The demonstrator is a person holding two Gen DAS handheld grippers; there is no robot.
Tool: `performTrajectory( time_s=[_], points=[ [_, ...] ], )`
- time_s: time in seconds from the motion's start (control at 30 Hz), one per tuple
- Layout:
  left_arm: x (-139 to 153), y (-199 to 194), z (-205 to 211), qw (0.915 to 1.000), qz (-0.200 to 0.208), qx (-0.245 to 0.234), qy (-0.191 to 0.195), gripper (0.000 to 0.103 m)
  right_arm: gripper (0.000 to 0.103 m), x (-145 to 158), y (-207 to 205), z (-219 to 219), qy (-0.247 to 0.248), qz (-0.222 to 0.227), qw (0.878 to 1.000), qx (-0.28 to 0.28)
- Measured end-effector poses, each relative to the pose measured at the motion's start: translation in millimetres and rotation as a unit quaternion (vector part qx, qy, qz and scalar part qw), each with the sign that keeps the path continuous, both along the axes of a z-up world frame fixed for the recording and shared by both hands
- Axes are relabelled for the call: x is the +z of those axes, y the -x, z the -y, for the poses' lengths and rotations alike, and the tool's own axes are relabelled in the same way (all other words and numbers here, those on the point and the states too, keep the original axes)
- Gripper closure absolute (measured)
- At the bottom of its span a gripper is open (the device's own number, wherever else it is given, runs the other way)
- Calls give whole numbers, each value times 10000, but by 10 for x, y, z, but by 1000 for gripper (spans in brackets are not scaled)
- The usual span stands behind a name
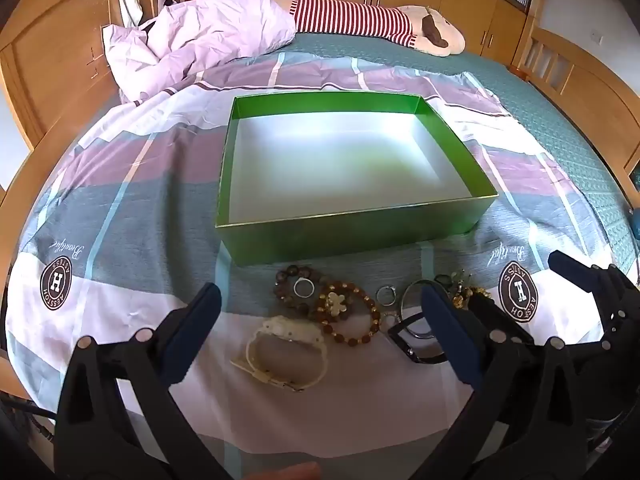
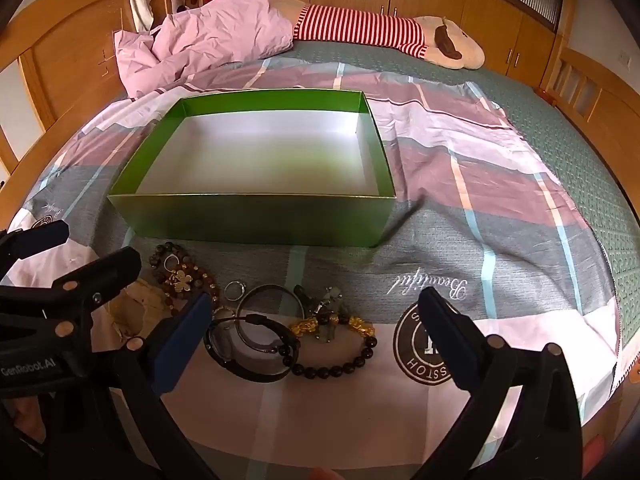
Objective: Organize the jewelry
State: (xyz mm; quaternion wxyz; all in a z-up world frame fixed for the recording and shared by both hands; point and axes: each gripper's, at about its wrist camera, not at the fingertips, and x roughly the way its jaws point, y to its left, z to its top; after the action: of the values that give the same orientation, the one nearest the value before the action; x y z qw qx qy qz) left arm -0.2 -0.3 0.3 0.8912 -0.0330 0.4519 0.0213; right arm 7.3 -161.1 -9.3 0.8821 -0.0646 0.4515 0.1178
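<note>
Both hand-held grippers (image 1: pixel 320 334) (image 2: pixel 316 338) spread, hovering over jewelry (image 2: pixel 280 328).

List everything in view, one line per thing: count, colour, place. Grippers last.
green box: one, green outside, pale inside, nothing in it, on the bedspread behind the jewelry
white watch: one, cream, nearest the left gripper
brown bead bracelets: two, brown and amber, overlapping, in front of the box
small rings: two, silver, among the bracelets
bangles: two, one silver, one black, overlapping
black bead bracelet: one, black with gold charms, right end of the pile
plush toy: one, red-and-white striped, far side of the bed
left gripper: open, above the watch
right gripper: open, above the bangles
</note>
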Motion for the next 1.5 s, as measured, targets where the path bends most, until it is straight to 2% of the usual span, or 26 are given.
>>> performTrajectory(
  time_s=[0.3,1.5],
  points=[
    [15,-9,82,10000,-34,37,-1,4,3,-23,8,-52,23,39,10000,19],
    [-38,36,-27,10000,-44,14,85,4,3,-22,28,-61,54,44,10000,46]
  ],
)
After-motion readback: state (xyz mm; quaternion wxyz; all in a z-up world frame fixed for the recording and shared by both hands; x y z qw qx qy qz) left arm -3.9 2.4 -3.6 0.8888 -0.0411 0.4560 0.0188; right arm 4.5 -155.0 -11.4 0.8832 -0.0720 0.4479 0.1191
